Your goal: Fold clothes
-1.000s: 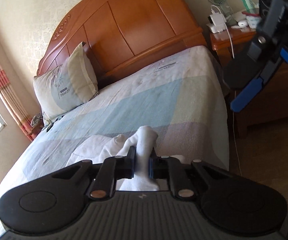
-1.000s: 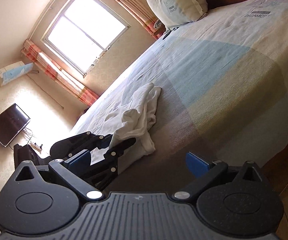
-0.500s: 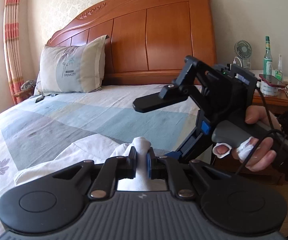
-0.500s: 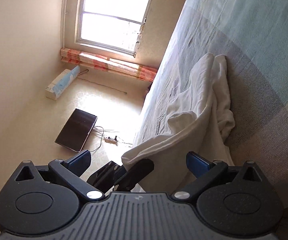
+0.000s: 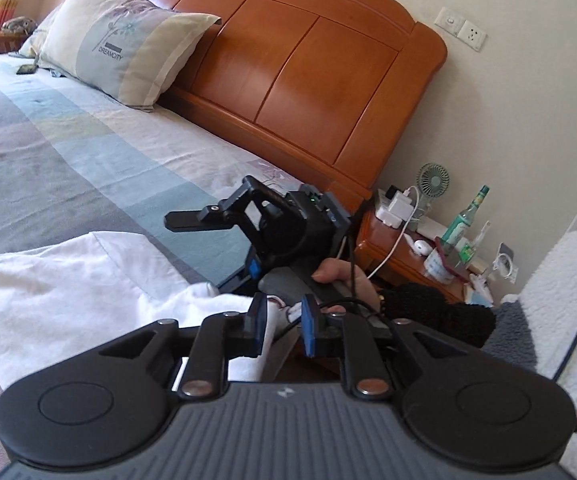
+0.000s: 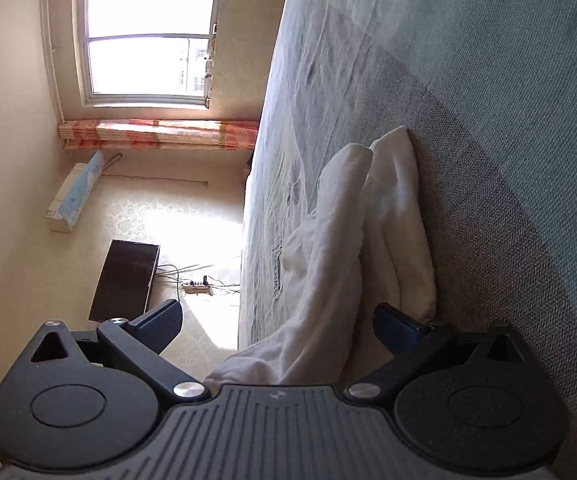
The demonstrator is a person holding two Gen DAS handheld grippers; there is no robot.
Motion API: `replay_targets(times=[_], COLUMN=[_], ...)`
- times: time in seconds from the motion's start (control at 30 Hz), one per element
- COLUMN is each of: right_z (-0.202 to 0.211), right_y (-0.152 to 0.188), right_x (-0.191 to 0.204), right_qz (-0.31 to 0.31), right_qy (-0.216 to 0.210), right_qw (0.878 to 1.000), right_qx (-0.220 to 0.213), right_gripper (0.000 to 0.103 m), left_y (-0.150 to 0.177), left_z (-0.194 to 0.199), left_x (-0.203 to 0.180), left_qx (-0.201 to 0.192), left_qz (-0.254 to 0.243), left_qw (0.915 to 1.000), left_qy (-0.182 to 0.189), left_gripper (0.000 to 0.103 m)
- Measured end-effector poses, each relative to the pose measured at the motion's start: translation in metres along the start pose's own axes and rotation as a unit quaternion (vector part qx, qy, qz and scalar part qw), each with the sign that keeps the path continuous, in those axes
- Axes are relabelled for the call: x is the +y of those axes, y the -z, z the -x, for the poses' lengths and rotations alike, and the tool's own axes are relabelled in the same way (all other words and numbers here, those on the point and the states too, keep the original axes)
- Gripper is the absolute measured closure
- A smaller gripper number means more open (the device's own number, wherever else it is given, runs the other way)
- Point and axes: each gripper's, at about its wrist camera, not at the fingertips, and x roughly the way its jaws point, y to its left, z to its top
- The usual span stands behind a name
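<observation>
While the left gripper (image 5: 282, 328) is parting its fingers (image 5: 257, 330), a bit of the white garment (image 5: 72, 284) shows in the gap, though the pads no longer look pressed on it. The right gripper (image 6: 278, 326) has its fingers (image 6: 160, 322) spread wide, with the cloth running between them untouched. The garment lies rumpled near the side edge of the bed (image 5: 88, 148), close to that edge; its long axis in the right wrist view runs away from the camera, alongside the edge. Beyond it the bedspread is open up to the pillow (image 5: 124, 40) and headboard (image 5: 300, 76). A nightstand (image 5: 404, 256) stands beside the bed.
</observation>
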Motion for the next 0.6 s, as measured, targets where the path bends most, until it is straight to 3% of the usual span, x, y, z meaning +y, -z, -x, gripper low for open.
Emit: replay_targets(times=[0.13,0.3,0.37,0.43,0.5,0.57,0.6], right_z=[-0.01,-0.013,-0.012,-0.014,-0.015,-0.015,-0.015], right_y=[-0.001,0.003,0.006,0.006,0.007,0.009,0.01], right_x=[0.004,0.003,0.004,0.008,0.011,0.014,0.016], right_qz=[0.005,0.022,0.041,0.062,0.084,0.104,0.111], right_qy=[0.014,0.015,0.019,0.058,0.106,0.133,0.139], right_qw=[1.0,1.0,0.999,0.996,0.991,0.986,0.984], right_qx=[0.011,0.001,-0.006,-0.003,0.0,-0.002,-0.001], right_gripper=[0.0,0.0,0.004,0.021,0.056,0.074,0.075], left_y=[-0.002,-0.001,0.0,0.0,0.001,0.001,0.001], left_z=[0.002,-0.001,-0.001,0.0,0.004,0.009,0.012], left_x=[0.008,0.028,0.032,0.035,0.038,0.041,0.042], left_qx=[0.007,0.009,0.01,0.006,-0.004,-0.014,-0.019], left_qz=[0.014,0.063,0.076,0.085,0.097,0.109,0.115], left_qw=[0.9994,0.9972,0.9958,0.9944,0.9927,0.9908,0.9896], left_qy=[-0.03,-0.04,-0.051,-0.063,-0.071,-0.079,-0.084], left_gripper=[0.076,0.068,0.068,0.068,0.067,0.067,0.067])
